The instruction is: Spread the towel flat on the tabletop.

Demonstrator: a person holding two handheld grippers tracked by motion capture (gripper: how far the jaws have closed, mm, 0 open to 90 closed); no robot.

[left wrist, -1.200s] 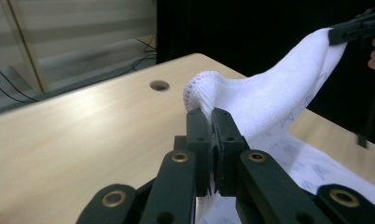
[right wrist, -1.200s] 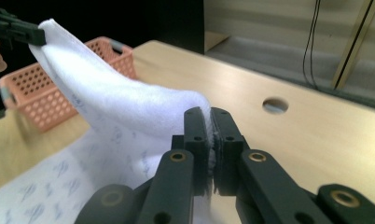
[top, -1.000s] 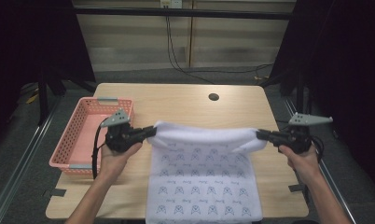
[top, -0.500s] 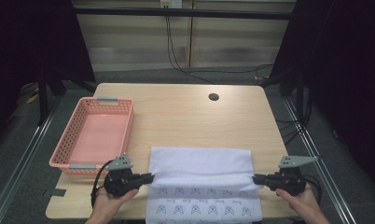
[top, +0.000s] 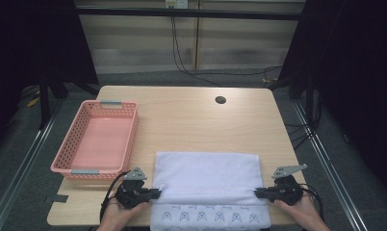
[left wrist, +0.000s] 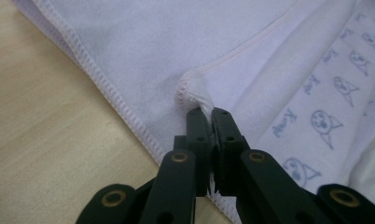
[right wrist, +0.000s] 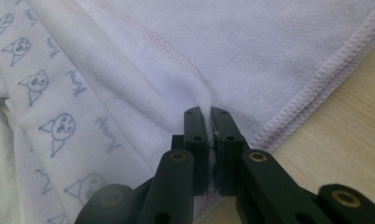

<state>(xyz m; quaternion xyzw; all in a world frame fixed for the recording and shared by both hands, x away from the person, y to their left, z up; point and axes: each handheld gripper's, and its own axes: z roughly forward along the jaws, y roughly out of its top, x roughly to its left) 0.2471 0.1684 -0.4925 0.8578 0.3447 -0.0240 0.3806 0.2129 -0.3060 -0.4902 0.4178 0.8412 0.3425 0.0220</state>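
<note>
Both hand-held tools are black: the left gripper (top: 155, 193) and right gripper (top: 258, 193) each carry a grey three-cornered plate on top, trail a black cable, and show brass-coloured pivot pins along their jaws.

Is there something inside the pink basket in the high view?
No, the pink basket shows only its bare pink floor, and the towel lies beside it on the table.

Both grippers (top: 157, 192) (top: 257, 192) apparently pinch the folded towel (top: 206, 173).

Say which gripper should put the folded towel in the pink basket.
Left, probably. The left gripper is shut on the towel at its corner nearest the pink basket; the right gripper pinches the far corner.
</note>
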